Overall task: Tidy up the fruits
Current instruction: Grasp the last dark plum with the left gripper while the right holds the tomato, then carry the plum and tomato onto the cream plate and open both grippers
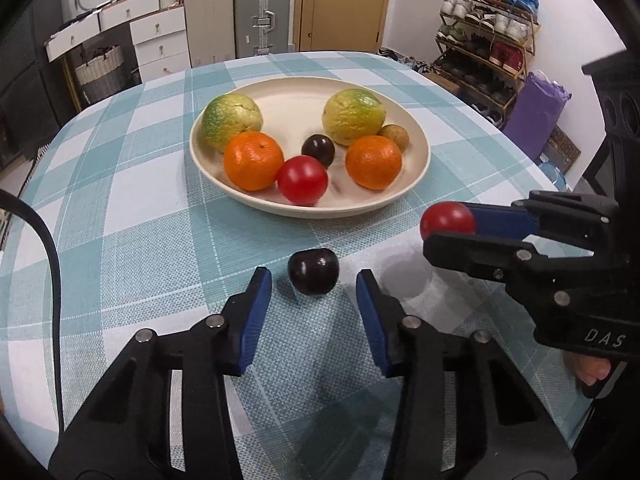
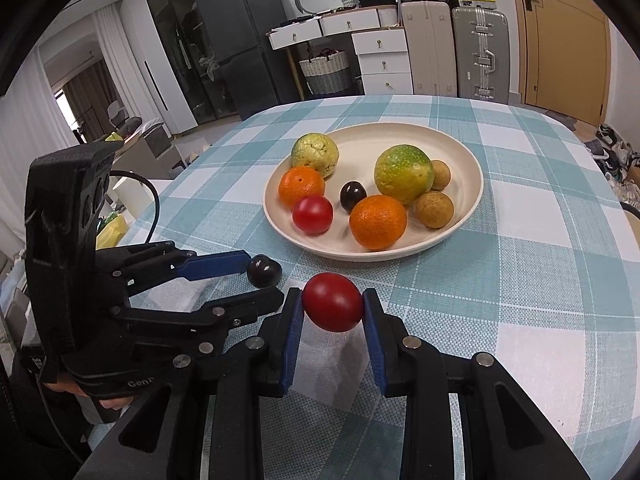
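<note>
1. Two black plastic hand-held grippers with blue pads are in view: the left hand-held gripper [image 1: 314, 280] and the right hand-held gripper [image 2: 332, 302].
2. The right one pinches a smooth, glossy red egg-shaped fruit [image 2: 333, 302] between its pads, lifted clear of the cloth, at about 5 o'clock from the plate in the left wrist view.
3. The left one's jaws stand apart, with a shiny, dark purple round fruit [image 1: 314, 271] between the pads on the cloth; a gap shows on each side of it. It lies at 6 o'clock from the plate.
4. One shallow, round cream plate [image 1: 416, 172] sits on the desk [image 1: 120, 220], which is covered by a woven cloth in teal and white checks.
5. On the plate, the right wrist view gives eight fruits:
   - two large bumpy yellow-green citrus, at 11 o'clock [image 2: 315, 154] and near the middle right [image 2: 404, 174];
   - two pitted oranges, at 9 o'clock [image 2: 301, 186] and 6 o'clock [image 2: 378, 222];
   - one smooth red round fruit [image 2: 312, 214] at 8 o'clock;
   - one glossy dark purple fruit [image 2: 353, 196] at the centre;
   - two matt tan-brown balls at 3 o'clock, one [image 2: 441, 175] beyond the other [image 2: 434, 210].
</note>
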